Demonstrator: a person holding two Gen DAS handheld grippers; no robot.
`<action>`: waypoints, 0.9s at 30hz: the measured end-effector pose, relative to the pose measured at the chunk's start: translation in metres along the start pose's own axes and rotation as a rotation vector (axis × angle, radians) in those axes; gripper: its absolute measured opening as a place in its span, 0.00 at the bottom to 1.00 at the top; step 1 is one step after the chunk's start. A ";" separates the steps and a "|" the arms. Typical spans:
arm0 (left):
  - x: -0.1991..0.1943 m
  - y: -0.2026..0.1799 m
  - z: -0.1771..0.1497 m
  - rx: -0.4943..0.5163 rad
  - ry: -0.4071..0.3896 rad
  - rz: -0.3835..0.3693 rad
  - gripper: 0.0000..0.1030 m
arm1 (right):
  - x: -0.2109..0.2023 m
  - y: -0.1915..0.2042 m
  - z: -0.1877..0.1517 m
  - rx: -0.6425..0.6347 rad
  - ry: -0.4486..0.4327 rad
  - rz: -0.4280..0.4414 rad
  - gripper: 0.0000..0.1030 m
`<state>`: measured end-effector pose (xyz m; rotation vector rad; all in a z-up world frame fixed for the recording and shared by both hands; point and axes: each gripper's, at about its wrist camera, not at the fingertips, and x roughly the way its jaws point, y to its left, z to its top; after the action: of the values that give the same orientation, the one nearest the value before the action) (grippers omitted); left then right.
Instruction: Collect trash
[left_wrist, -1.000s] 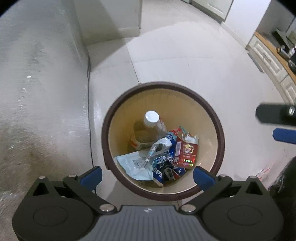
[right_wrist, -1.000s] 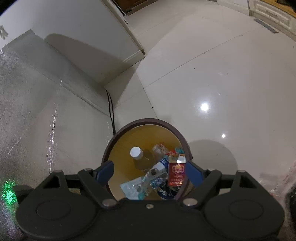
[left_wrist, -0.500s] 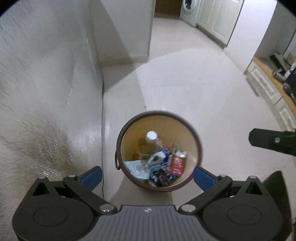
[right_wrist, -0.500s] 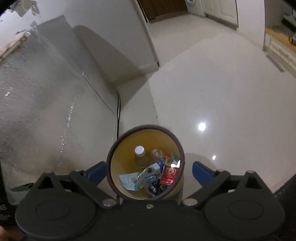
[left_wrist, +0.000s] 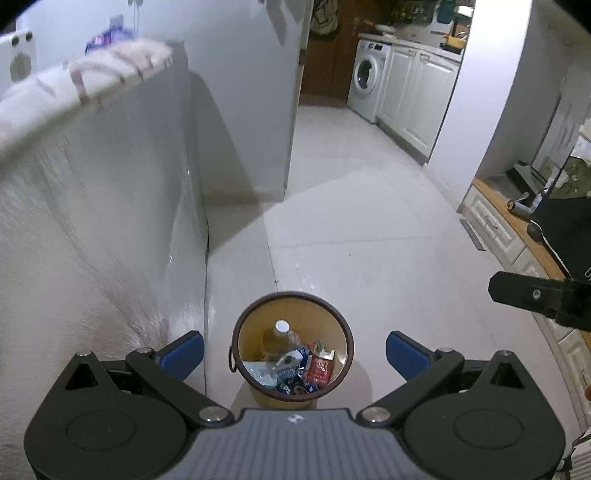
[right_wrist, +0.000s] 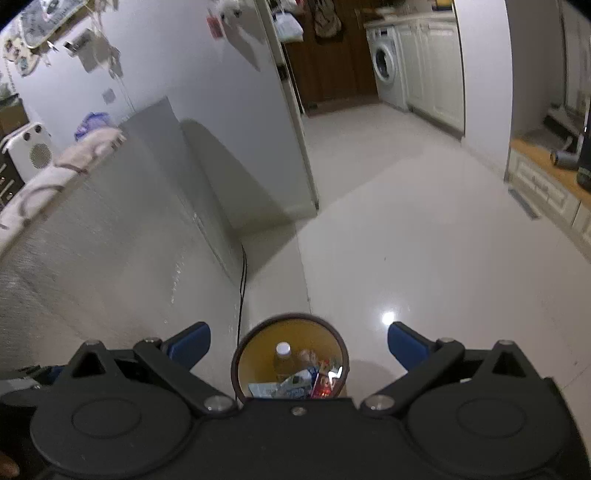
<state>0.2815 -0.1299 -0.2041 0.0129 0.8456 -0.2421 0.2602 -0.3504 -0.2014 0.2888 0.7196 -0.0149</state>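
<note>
While both my hands hang high over the pale tiled floor (left_wrist: 369, 229), the round trash bin (left_wrist: 349, 347) stands below and ahead of me, just beside the grey sofa (left_wrist: 110, 229). My left gripper (left_wrist: 294, 349) is spread wide with nothing between its blue fingers (left_wrist: 183, 350). My right gripper (right_wrist: 298, 345) is opening wider, also empty. In the bin lie a capped bottle (left_wrist: 279, 334), a red packet (left_wrist: 319, 371) and blue wrappers (left_wrist: 291, 382).

Left tongs (left_wrist: 294, 350) spread wide and empty, right tongs (right_wrist: 298, 341) opening, empty, both angled downward
</note>
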 end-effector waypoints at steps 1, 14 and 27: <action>-0.010 -0.002 0.001 0.007 -0.015 0.001 1.00 | -0.009 0.002 0.001 -0.008 -0.007 0.004 1.00; -0.149 0.001 0.010 0.017 -0.208 0.017 1.00 | -0.123 0.024 0.017 -0.034 -0.164 0.028 1.00; -0.252 0.032 -0.003 -0.011 -0.302 0.094 1.00 | -0.203 0.069 0.014 -0.073 -0.270 0.070 1.00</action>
<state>0.1252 -0.0466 -0.0218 0.0057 0.5436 -0.1457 0.1241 -0.3051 -0.0421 0.2362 0.4408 0.0382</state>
